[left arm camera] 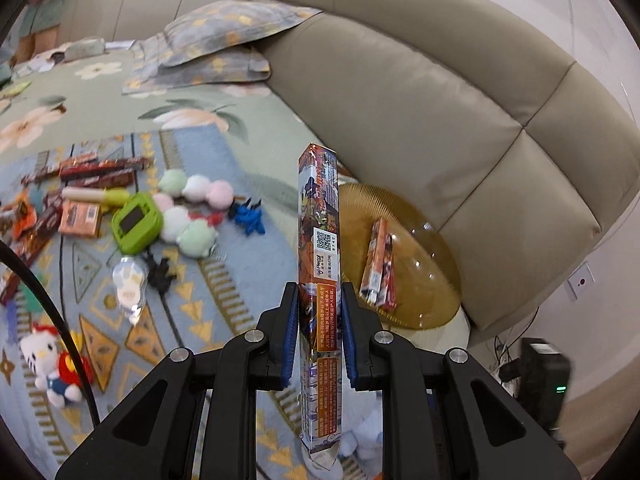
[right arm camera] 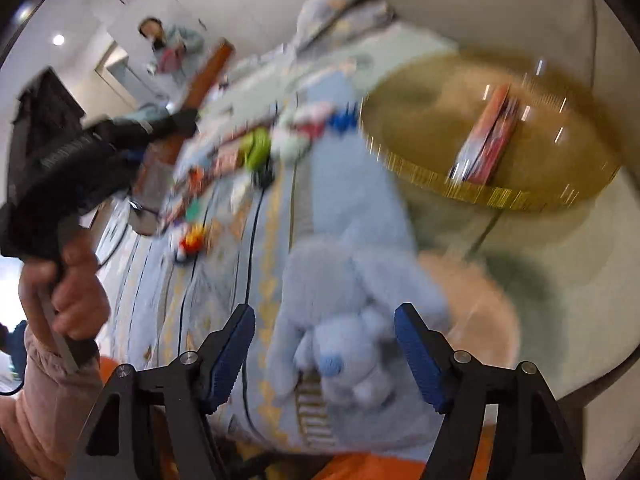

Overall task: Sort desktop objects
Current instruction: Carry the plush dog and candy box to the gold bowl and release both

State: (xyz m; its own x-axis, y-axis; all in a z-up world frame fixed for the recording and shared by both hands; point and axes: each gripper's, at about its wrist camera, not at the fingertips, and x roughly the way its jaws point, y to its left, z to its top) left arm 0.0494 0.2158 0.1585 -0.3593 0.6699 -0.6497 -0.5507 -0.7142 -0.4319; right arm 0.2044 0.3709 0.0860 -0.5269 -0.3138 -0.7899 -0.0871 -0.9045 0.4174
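Observation:
My left gripper (left arm camera: 319, 320) is shut on a long orange printed snack pack (left arm camera: 319, 216) and holds it upright above the bed. An amber glass plate (left arm camera: 420, 256) lies to its right by the headboard, with a similar pack (left arm camera: 378, 268) on it. My right gripper (right arm camera: 324, 348) is open, its jaws either side of a pale blue plush toy (right arm camera: 340, 344) lying on the blue patterned blanket (right arm camera: 224, 280). The plate (right arm camera: 496, 196) and its pack (right arm camera: 490, 136) show blurred at the upper right of the right wrist view. The left gripper body and hand (right arm camera: 64, 208) show at left.
Snack packs (left arm camera: 92, 168), a green gadget (left arm camera: 136, 222), pastel plush balls (left arm camera: 192, 208), a blue toy (left arm camera: 248, 216), a black toy (left arm camera: 162, 272), a clear packet (left arm camera: 130, 284) and a Hello Kitty plush (left arm camera: 50, 364) lie on the blanket. Beige headboard (left arm camera: 440, 100) at right. A person (right arm camera: 172, 46) stands behind.

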